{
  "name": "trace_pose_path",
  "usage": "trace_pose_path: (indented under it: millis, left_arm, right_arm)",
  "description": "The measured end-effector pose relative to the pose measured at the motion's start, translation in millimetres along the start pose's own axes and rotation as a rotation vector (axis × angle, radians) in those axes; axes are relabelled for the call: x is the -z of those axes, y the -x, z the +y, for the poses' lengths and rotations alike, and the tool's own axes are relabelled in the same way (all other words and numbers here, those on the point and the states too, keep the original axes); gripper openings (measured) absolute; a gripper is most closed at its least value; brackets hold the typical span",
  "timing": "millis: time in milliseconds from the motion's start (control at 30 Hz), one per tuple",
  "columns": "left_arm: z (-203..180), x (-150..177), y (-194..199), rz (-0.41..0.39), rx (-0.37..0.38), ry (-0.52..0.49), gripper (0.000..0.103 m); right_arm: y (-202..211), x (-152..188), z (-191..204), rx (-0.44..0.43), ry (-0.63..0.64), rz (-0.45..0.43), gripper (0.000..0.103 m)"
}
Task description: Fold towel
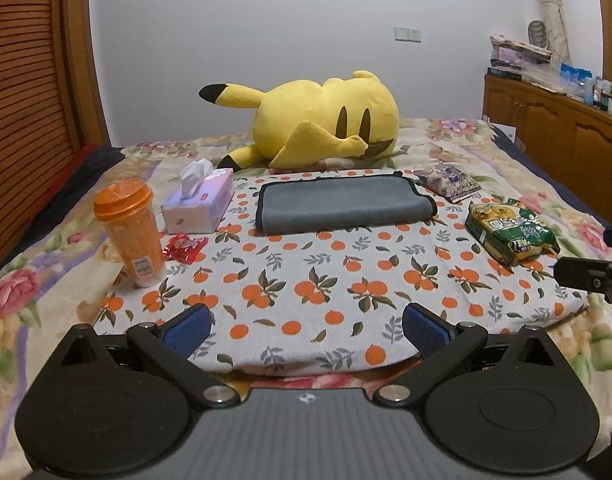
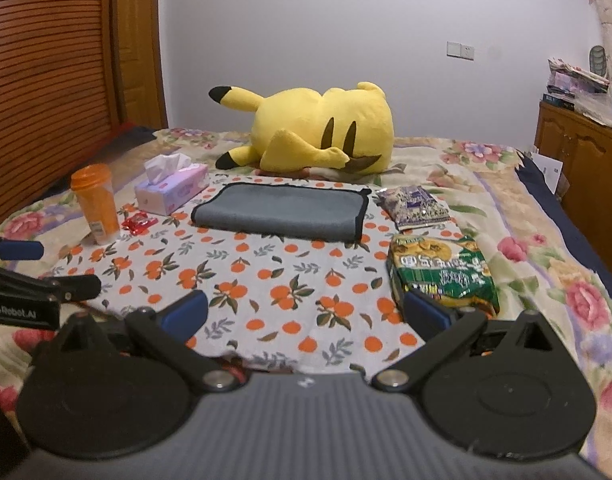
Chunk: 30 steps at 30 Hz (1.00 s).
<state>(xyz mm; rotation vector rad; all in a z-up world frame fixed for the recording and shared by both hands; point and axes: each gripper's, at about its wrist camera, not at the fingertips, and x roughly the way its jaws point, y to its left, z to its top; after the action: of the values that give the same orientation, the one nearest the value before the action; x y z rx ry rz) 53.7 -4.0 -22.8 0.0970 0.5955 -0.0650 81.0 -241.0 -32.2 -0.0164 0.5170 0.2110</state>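
1. Lying folded on the far part of the orange-print cloth [image 1: 306, 280], the grey towel [image 1: 344, 206] has black edging and sits just in front of the yellow plush toy [image 1: 326, 120]
2. Left gripper [image 1: 306, 328]: jaws spread wide, blue pads holding nothing, poised over the near edge of the cloth, well apart from the towel
3. Right gripper [image 2: 306, 312]: jaws likewise spread wide and holding nothing; its right pad appears against the near end of the green snack bag [image 2: 442, 272]
4. Left of the towel: tissue box [image 1: 199, 206], orange bottle [image 1: 129, 232] standing upright, small red wrapper [image 1: 183, 246]
5. Right of the towel: purple packet [image 1: 448, 182], with the green snack bag nearer the camera
6. Floral bedspread [image 1: 21, 288] underlies the cloth
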Motion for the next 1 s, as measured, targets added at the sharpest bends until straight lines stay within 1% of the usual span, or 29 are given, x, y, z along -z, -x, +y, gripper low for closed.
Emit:
trace_pose_path:
  millis: [233,400,633,1000]
  left_arm:
    - [-2.8,11.2,1.8,0.014,-0.007,-0.022,0.103]
    - [-5.1,14.7,1.7,0.014,-0.013,-0.041,0.103]
    - [-4.7,16.5,-1.5,0.024,-0.016,-0.045,0.103]
    - [-4.0,15.0,3.4,-0.011,-0.019,-0.047,0.103]
  right_arm:
    - [6.0,7.2,0.9,0.006,0.012,-0.005,0.103]
    - [2.5,13.2,-1.1,0.016,0.012,0.002,0.103]
    - [-1.0,16.9,-7.4,0.031,-0.019,0.010,0.103]
    - [-1.9,18.1,-10.1,0.044,-0.027,0.002,0.103]
